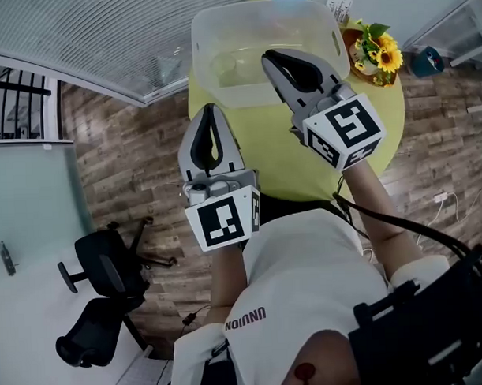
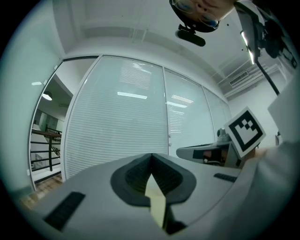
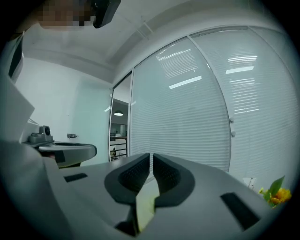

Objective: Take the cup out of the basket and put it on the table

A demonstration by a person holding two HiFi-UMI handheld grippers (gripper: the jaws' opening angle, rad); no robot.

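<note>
while the cup (image 1: 223,67) sits in the basket (image 1: 258,17) at 12 o'clock, left gripper (image 1: 210,111) and right gripper (image 1: 269,59) hang pressed together, empty; we should spread the right one before descending.

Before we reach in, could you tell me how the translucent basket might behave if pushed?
The basket looks like thin translucent plastic, so it is probably light and apt to slide on the smooth table. Its broad, low shape suggests it will not tip easily, though the walls may flex.
</note>
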